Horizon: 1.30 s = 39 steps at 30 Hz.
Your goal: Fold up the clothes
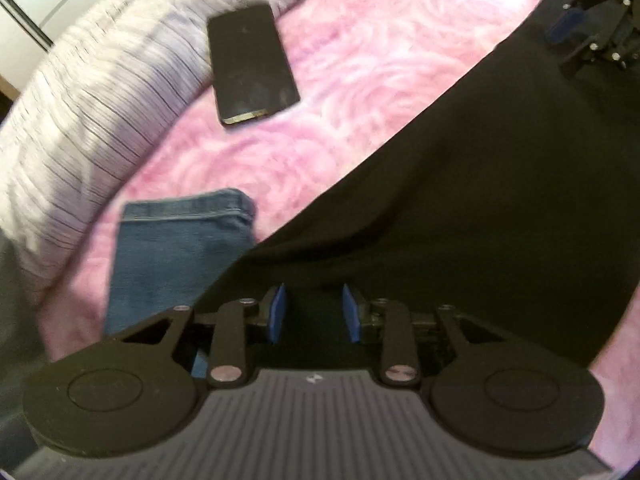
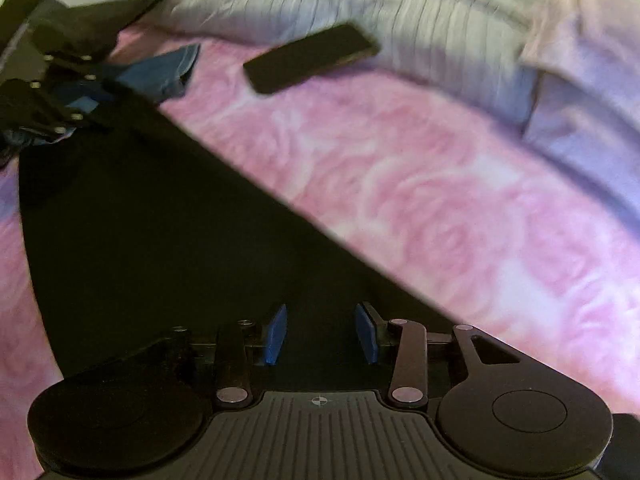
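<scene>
Two grippers work over a black garment [image 1: 460, 200] spread flat on a bed covered by a pink rose-patterned blanket [image 1: 340, 92]. The left gripper [image 1: 314, 314] hangs above one edge of the cloth with its blue-padded fingers [image 1: 277, 312] spread apart and nothing clamped between them; the black fabric lies under the gap. The right gripper [image 2: 322, 334] stands likewise, fingers [image 2: 276, 334] parted and released over the garment's other end, near its straight diagonal edge against the blanket. Each gripper also shows in the other's view, at the far corner of the cloth, though too blurred there to judge contact. Folded blue jeans [image 1: 180, 252] lie just beside the garment on the left gripper's side, their hem turned toward the pillow, and the black cloth seems to overlap one corner. A dark phone [image 1: 252, 64] rests on the blanket, well apart from the garment, close to a striped lilac pillow [image 1: 92, 92].
</scene>
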Tool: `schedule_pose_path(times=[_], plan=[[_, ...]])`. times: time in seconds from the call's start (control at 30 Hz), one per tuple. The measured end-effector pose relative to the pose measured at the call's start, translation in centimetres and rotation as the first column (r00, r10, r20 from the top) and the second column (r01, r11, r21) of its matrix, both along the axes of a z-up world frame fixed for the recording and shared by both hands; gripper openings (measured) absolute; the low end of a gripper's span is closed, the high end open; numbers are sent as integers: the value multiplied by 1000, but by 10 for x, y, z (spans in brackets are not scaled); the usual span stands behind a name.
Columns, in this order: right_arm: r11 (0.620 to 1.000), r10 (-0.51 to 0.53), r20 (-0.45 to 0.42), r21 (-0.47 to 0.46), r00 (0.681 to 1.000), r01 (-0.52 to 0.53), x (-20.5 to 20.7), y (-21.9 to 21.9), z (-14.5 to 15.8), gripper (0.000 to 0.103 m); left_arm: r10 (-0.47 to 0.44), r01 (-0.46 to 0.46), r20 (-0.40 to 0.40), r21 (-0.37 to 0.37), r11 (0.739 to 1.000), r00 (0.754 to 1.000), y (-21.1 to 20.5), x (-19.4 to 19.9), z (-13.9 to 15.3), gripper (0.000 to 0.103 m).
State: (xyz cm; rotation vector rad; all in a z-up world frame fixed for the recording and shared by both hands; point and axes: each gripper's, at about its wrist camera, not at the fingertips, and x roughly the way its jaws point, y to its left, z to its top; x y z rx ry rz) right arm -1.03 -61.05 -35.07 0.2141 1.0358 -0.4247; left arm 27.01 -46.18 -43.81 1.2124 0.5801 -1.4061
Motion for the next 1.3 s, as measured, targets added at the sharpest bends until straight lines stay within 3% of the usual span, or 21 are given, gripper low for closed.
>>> schedule_pose_path(times=[0.1, 0.2, 0.27, 0.4, 0.5, 0.6, 0.63, 0.7, 0.73, 0.83, 0.9, 0.97, 1.1, 1.3], plan=[[993, -113, 11, -31, 994, 113, -17, -31, -5, 41, 61, -62, -36, -20, 998, 997, -7, 17, -4, 30], [966, -241, -23, -101, 970, 238, -40, -54, 0, 41, 89, -88, 35, -17, 996, 995, 0, 18, 3, 25], [946, -310, -33, -106, 950, 305, -57, -60, 9, 41, 101, -100, 33, -35, 994, 994, 11, 15, 16, 25], [951, -304, -6, -59, 953, 303, -87, -28, 30, 41, 115, -115, 19, -27, 993, 993, 31, 9, 25, 28], [953, -304, -59, -4, 951, 304, -109, 0, 15, 41, 124, -126, 70, 35, 991, 990, 46, 16, 9, 29], [912, -410, -131, -26, 903, 410, -136, 16, 4, 50, 160, -168, 136, 51, 984, 978, 60, 24, 8, 28], [889, -458, -148, -56, 876, 455, -140, 20, 7, 54, 170, -177, 149, 37, 983, 974, 66, 23, 15, 28], [876, -483, -151, -81, 862, 476, -137, 34, 18, 55, 179, -179, 136, -14, 984, 974, 84, 15, 34, 29], [883, -469, -138, -74, 872, 463, -132, 44, 25, 55, 179, -176, 133, -34, 984, 975, 94, 10, 43, 30], [949, -316, -88, -52, 945, 312, -95, 92, 45, 55, 115, -109, 167, -49, 993, 979, 125, -21, 56, 34], [988, -151, -46, -23, 987, 150, -58, 131, 53, 55, 90, -84, 180, -45, 995, 980, 142, -41, 57, 34], [999, 28, -11, -18, 1000, -28, -18, 169, 55, 55, 101, -94, 167, -48, 994, 981, 153, -52, 57, 34], [962, 272, 46, -46, 961, -270, 57, 218, 53, 55, 138, -132, 133, -56, 990, 981, 171, -67, 57, 36], [874, 480, 59, -119, 875, -471, 137, 247, 39, 55, 197, -193, 84, -55, 980, 977, 199, -87, 55, 37]])
